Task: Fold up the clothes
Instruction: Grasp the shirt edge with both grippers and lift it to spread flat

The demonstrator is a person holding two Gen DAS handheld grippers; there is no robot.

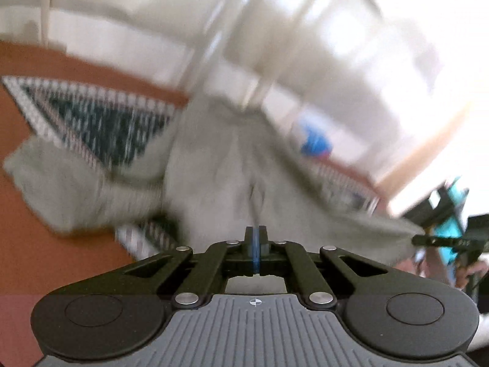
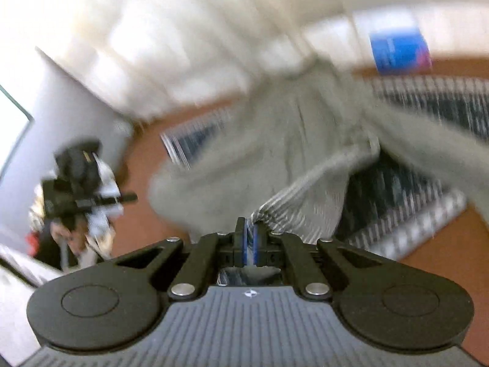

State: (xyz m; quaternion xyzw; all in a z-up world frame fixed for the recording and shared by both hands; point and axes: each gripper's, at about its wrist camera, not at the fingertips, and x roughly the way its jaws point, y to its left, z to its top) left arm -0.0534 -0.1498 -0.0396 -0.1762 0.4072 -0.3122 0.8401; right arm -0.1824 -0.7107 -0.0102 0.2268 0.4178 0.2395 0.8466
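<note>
Bare floor [image 2: 137, 226] beside garment [image 2: 275, 153]-draped rug [image 2: 412, 183].

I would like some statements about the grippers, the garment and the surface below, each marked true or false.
1. The left gripper is shut on the grey garment. True.
2. The right gripper is open and holds nothing. False: it pinches the garment's ribbed hem.
3. The garment is red. False: it is grey.
4. A patterned rug lies on the brown floor. True.
</note>
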